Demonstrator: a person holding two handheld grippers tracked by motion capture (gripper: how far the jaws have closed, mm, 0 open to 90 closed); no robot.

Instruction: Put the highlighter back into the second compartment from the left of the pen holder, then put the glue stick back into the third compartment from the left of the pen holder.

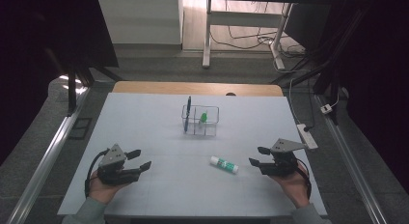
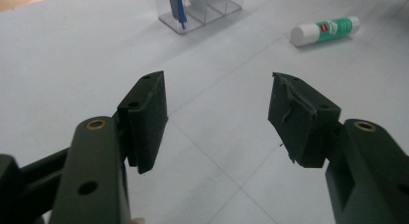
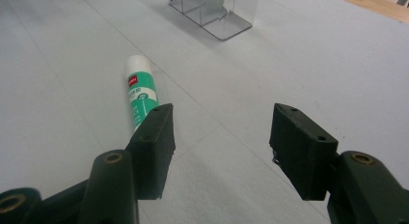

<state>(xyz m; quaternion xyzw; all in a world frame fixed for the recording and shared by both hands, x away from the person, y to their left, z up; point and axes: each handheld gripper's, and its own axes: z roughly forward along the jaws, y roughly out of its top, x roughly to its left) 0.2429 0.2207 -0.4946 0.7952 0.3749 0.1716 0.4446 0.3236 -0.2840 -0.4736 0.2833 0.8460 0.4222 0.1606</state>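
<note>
Both tools, left (image 1: pixel 141 159) and right (image 1: pixel 256 156), gape empty; glue stick (image 1: pixel 224 164) label green-white, its writing unreadable.

Clear organizer (image 3: pixel 217 14) and its pen (image 2: pixel 176 7) cut off at top edge

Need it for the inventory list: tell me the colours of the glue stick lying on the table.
The glue stick is green with a white cap, clearest in the right gripper view.
</note>
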